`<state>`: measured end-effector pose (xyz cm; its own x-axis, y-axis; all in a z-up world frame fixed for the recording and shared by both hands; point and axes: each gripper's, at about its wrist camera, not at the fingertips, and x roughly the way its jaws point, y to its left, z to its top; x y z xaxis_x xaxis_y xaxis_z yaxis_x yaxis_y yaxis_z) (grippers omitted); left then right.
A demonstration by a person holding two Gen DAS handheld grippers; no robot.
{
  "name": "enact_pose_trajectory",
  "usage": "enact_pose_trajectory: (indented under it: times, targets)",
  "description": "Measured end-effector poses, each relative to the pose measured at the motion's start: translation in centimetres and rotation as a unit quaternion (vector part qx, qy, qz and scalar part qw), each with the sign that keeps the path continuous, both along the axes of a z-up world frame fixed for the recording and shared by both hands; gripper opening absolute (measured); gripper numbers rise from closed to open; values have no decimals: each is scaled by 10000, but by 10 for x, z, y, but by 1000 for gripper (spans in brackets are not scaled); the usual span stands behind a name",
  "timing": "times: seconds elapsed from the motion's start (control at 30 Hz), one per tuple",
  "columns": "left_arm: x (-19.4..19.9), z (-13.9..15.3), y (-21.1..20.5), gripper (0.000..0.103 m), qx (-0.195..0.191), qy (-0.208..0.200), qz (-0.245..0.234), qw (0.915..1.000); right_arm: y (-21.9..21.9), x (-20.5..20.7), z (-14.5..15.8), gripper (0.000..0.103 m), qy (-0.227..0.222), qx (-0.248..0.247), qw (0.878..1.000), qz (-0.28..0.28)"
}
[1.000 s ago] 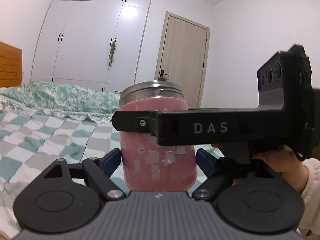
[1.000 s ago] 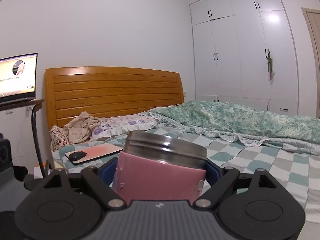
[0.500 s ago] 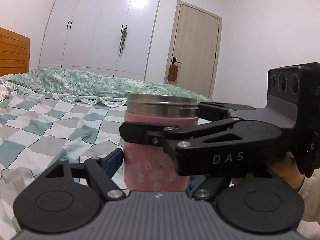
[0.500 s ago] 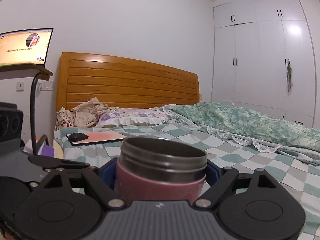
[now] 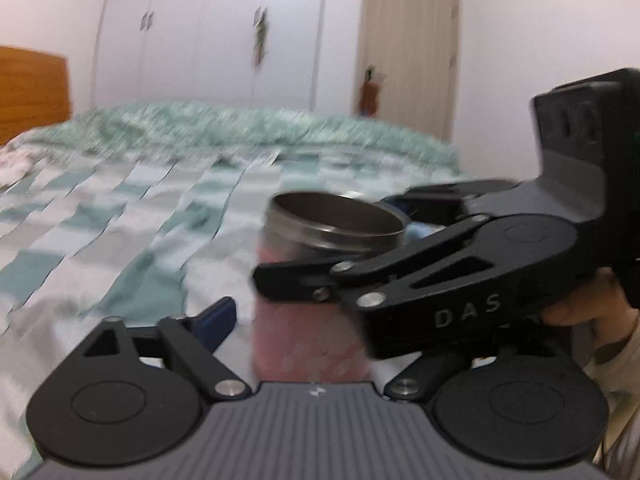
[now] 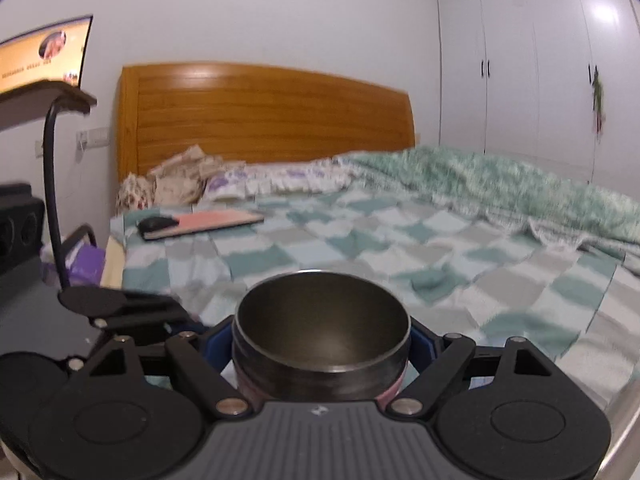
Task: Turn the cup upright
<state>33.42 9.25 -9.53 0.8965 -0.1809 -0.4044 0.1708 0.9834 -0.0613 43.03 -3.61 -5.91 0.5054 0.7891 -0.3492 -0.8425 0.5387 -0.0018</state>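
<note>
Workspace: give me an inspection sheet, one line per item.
Surface: bed with a green-and-white checked quilt.
Job's things: pink cup with a steel rim, mouth up, its inside looks empty.
Clutter: black mouse on a pink pad; crumpled cloth by the pillows.
Grippers: right gripper has its jaws shut on the cup; left gripper jaws open, blue pad apart from the cup.
Cables: nothing seen.
Surroundings: wooden headboard, white wardrobe, lit monitor, door.
</note>
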Motion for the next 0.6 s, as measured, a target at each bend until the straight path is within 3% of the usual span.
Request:
enact_pose_trajectory:
  times: [0.17, 0.4, 0.6]
  targets:
    - [-28, 1, 10, 98, -424, 315, 115, 9985, -3, -13, -1, 84, -146, -87, 9999, -5]
    - [-52, 13, 19, 99, -489, 278, 532, 9970, -8, -18, 13, 90, -153, -33, 9996, -222]
    - [-76, 38, 14, 103, -390, -19, 848, 9956, -36, -41, 41, 93, -209, 152, 9987, -447]
